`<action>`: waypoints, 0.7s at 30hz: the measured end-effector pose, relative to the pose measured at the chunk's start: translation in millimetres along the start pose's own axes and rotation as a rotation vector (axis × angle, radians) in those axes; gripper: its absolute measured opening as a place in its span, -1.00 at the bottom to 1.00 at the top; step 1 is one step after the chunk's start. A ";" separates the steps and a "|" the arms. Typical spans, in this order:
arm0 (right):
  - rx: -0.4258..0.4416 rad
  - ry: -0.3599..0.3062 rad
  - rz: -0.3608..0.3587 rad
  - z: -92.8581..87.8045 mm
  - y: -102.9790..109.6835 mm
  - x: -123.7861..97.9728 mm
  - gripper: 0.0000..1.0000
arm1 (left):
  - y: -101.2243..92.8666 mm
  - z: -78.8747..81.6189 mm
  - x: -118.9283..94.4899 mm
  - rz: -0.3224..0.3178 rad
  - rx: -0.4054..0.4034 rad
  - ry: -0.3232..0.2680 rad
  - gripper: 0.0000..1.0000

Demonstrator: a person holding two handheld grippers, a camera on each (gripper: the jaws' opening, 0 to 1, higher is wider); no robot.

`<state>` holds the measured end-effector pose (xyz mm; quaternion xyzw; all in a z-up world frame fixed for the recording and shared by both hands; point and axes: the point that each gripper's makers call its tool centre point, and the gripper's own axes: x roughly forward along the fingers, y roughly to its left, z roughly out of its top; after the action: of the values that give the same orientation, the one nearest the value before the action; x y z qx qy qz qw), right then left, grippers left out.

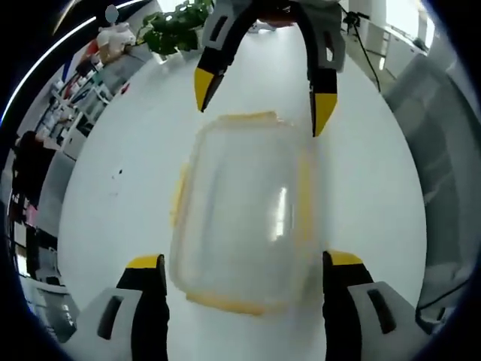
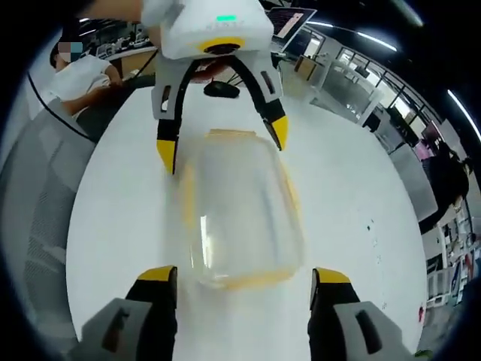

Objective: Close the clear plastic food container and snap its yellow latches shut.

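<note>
A clear plastic food container point(image 1: 244, 214) with yellow latches lies on the white table point(image 1: 120, 203), its lid on top. My left gripper point(image 1: 244, 263) stands open, its yellow-tipped fingers either side of the container's near end. Across from it, my right gripper point(image 1: 263, 94) hangs open over the far end. In the right gripper view the same container point(image 2: 237, 218) sits between my open right gripper point(image 2: 244, 277) and the left gripper point(image 2: 222, 147) opposite. The container looks blurred, and I cannot tell how its latches stand.
A potted plant point(image 1: 176, 26) and shelves with goods point(image 1: 83, 90) stand beyond the table. A grey chair point(image 2: 45, 188) is at the table's side, with a seated person point(image 2: 83, 71) behind it. A dark object point(image 2: 220, 89) lies on the table further off.
</note>
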<state>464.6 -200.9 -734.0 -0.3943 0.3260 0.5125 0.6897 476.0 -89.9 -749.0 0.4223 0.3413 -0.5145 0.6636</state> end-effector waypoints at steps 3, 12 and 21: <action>0.001 -0.002 -0.003 -1.2 3.8 -3.0 0.41 | -1.3 -0.6 -4.2 0.009 -0.019 -0.007 0.68; 0.035 -0.026 -0.031 -0.2 12.5 -13.3 0.40 | -7.5 -7.1 -16.2 0.048 -0.086 -0.030 0.63; 0.202 -0.125 -0.114 -0.8 24.6 -28.1 0.40 | -24.5 -16.0 -28.0 0.082 -0.197 -0.073 0.64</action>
<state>433.5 -210.2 -715.6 -0.3079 0.3096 0.4607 0.7727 445.3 -67.0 -735.8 0.3494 0.3483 -0.4661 0.7344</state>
